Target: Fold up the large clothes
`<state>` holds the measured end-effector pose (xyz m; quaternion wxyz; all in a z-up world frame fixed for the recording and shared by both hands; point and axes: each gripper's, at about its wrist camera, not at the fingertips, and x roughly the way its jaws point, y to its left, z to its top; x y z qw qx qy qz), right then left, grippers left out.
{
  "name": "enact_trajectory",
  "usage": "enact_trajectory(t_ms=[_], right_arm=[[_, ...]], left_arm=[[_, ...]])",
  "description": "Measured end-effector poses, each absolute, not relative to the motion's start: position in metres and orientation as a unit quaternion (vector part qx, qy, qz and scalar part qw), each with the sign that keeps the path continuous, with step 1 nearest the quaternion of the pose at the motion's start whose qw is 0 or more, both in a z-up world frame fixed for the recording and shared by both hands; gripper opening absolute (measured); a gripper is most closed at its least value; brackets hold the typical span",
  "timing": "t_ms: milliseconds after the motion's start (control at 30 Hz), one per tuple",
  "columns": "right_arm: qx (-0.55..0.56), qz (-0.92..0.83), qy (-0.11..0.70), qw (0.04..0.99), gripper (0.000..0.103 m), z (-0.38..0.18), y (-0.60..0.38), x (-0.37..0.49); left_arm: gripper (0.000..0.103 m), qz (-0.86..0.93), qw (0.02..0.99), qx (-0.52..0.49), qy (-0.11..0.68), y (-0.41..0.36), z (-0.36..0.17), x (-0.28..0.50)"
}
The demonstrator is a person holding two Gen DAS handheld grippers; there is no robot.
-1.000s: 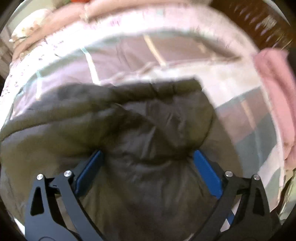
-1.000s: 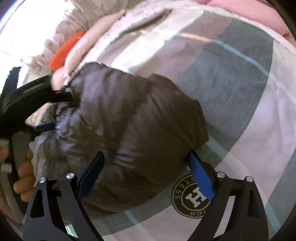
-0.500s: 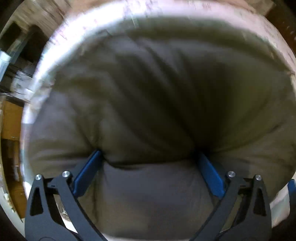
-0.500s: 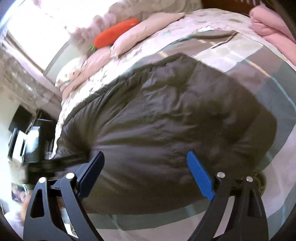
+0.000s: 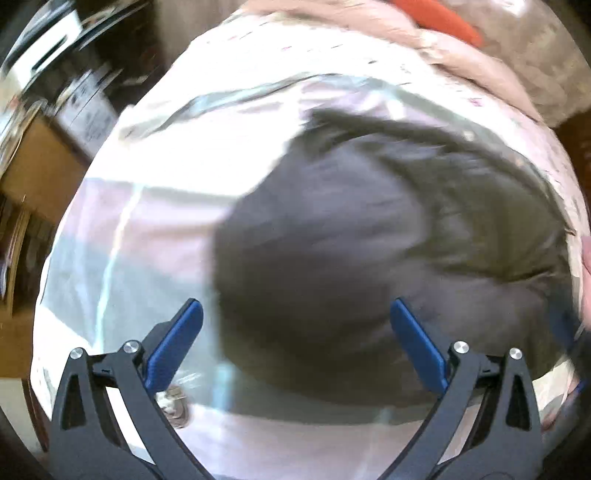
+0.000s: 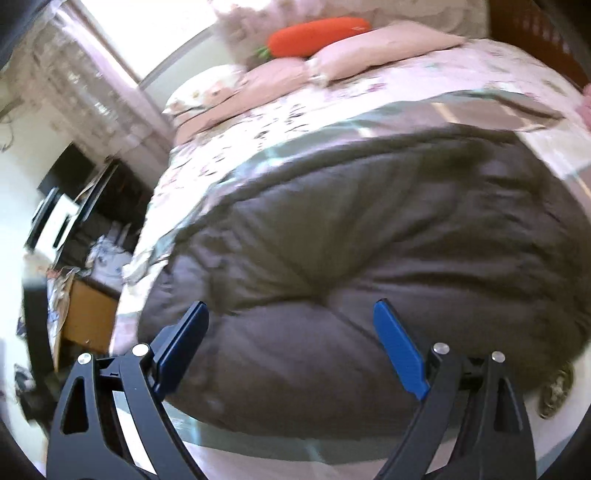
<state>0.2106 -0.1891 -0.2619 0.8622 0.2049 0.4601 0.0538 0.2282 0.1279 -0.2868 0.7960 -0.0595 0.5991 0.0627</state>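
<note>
A dark grey-brown padded jacket lies spread in a thick bundle on the checked bedspread. My left gripper hovers open over its left edge. One blue pad is above bare bedspread and the other is above the jacket. This view is blurred. In the right wrist view the jacket fills the middle, with creases that meet at a pucker near my fingertips. My right gripper stands wide open above it, and its pads press on nothing.
Pink pillows and an orange carrot plush lie at the head of the bed. A wooden cabinet and cluttered dark shelves stand beside the bed. A round logo shows on the bedspread by the jacket's edge.
The jacket bulged between my left pads; now that gripper has swung off to the jacket's edge, with bedspread under it. The right view has rolled and pulled back until nearly the whole jacket shows.
</note>
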Motion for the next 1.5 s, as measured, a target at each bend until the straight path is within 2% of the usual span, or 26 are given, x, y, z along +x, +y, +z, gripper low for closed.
enact_trajectory(t_ms=[133,233,267,300,367,467,667,767,800,867,967,1033,1167,1267,1300,1367,1500], right_arm=[[0.153,0.101,0.482,0.857,0.091,-0.257,-0.129,0.249],[0.070,0.118,0.504,0.853,0.091,-0.266,-0.069,0.285],[0.040,0.123,0.518,0.846,0.084,-0.275,-0.048,0.296],[0.019,0.118,0.529,0.840,0.068,-0.283,-0.036,0.302],[-0.023,0.099,0.562,0.821,0.065,-0.309,-0.012,0.321],[-0.068,0.054,0.579,0.811,0.068,-0.341,0.001,0.348],[-0.101,0.029,0.563,0.820,0.067,-0.345,0.002,0.380],[-0.041,0.068,0.501,0.862,0.068,-0.296,-0.025,0.346],[-0.028,0.066,0.485,0.872,0.071,-0.284,-0.032,0.337],[-0.004,0.031,0.447,0.894,0.075,-0.254,-0.071,0.303],[0.046,-0.037,0.422,0.905,0.076,-0.233,-0.137,0.267],[0.079,-0.089,0.417,0.901,0.076,-0.233,-0.181,0.256],[0.140,-0.101,0.511,0.842,0.076,-0.288,-0.249,0.299],[0.055,-0.092,0.527,0.843,0.095,-0.310,-0.249,0.329],[0.007,-0.077,0.525,0.848,0.096,-0.311,-0.243,0.335],[0.005,-0.045,0.511,0.858,0.094,-0.292,-0.250,0.327],[0.101,-0.042,0.461,0.881,0.094,-0.243,-0.289,0.264]], left_arm=[[0.101,0.072,0.773,-0.084,0.625,0.175,-0.315,0.211],[0.101,0.063,0.767,-0.114,0.629,0.183,-0.330,0.208],[0.101,0.061,0.764,-0.118,0.631,0.181,-0.336,0.209],[0.101,0.059,0.760,-0.121,0.636,0.182,-0.342,0.210],[0.101,0.058,0.750,-0.118,0.648,0.180,-0.358,0.215],[0.101,0.055,0.735,-0.147,0.659,0.183,-0.378,0.217],[0.101,0.034,0.712,-0.153,0.684,0.181,-0.400,0.217],[0.101,0.029,0.717,-0.169,0.675,0.188,-0.386,0.211],[0.101,0.029,0.722,-0.180,0.667,0.193,-0.377,0.207],[0.101,0.023,0.739,-0.189,0.646,0.196,-0.357,0.201],[0.101,0.013,0.767,-0.158,0.621,0.182,-0.329,0.200],[0.101,0.000,0.779,-0.144,0.611,0.166,-0.317,0.205],[0.101,-0.027,0.784,-0.114,0.610,0.117,-0.306,0.217],[0.101,-0.043,0.783,-0.105,0.611,0.091,-0.300,0.218],[0.101,-0.047,0.783,-0.097,0.613,0.082,-0.300,0.217],[0.101,-0.055,0.783,-0.084,0.613,0.068,-0.298,0.214],[0.101,-0.059,0.791,-0.054,0.606,0.039,-0.282,0.204]])
